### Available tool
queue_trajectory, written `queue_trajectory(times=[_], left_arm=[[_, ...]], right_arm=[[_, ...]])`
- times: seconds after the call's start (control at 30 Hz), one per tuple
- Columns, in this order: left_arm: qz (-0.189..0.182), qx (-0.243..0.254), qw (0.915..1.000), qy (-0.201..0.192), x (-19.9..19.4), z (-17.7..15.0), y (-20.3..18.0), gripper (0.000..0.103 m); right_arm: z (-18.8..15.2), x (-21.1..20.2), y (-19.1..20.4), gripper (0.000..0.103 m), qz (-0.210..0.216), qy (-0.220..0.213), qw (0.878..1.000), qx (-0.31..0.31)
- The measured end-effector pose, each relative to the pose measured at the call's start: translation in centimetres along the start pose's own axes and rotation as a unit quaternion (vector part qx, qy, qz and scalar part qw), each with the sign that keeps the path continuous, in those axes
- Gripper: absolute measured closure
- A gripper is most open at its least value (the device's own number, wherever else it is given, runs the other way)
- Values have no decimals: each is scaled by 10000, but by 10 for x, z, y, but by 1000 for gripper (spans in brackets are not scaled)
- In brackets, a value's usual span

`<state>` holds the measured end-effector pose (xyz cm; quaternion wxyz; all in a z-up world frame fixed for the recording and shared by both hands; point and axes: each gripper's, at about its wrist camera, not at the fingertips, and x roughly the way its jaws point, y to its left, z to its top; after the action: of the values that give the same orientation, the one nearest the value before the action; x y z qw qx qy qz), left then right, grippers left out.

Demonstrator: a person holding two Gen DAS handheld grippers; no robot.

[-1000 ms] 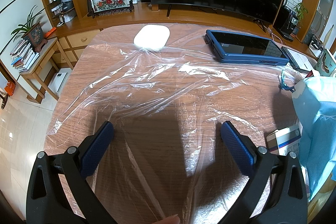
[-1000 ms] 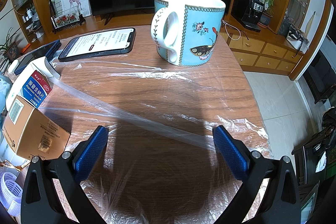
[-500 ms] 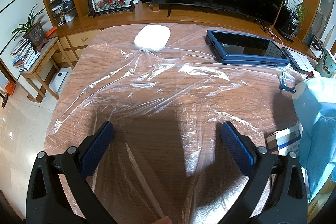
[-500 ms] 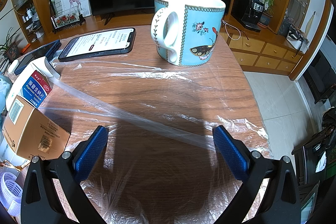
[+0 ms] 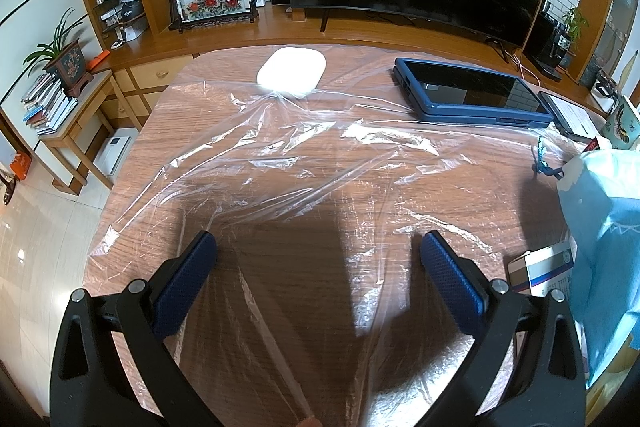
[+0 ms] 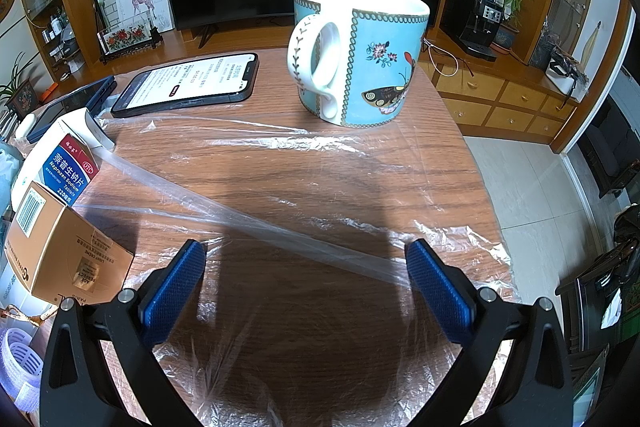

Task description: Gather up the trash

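A large sheet of clear plastic wrap (image 5: pixel 296 163) lies crumpled over the wooden table (image 5: pixel 136 163); it also shows in the right wrist view (image 6: pixel 280 227), partly twisted into a strand. My left gripper (image 5: pixel 318 247) is open and empty, just above the wrap. My right gripper (image 6: pixel 306 255) is open and empty, over the wrap near the table's right edge. A brown cardboard box (image 6: pixel 60 251) and a white and blue medicine box (image 6: pixel 68 167) lie at the left of the right wrist view.
A blue butterfly mug (image 6: pixel 356 55) and a lit phone (image 6: pixel 188 83) stand beyond the right gripper. A white oval case (image 5: pixel 291 71) and a blue-cased tablet (image 5: pixel 468 93) lie at the far side. A light blue bag (image 5: pixel 600 227) is at the right.
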<state>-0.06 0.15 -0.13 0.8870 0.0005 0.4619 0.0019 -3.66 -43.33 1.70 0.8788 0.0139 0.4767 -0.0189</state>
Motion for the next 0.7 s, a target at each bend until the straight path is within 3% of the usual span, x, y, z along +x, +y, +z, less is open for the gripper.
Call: queue_trajectory(times=[0.47, 0.6, 0.7], left_arm=[[-10, -15, 10000, 63, -2, 1, 3, 2], [-304, -133, 9994, -136, -26, 8, 2, 2], [-746, -128, 9964, -374, -56, 17, -4, 2]], right_arm=[[0, 1, 2, 4, -20, 2, 10000, 24], [0, -3, -4, 4, -60, 264, 9993, 252], [-3, -24, -7, 4, 338, 30, 9973, 653]])
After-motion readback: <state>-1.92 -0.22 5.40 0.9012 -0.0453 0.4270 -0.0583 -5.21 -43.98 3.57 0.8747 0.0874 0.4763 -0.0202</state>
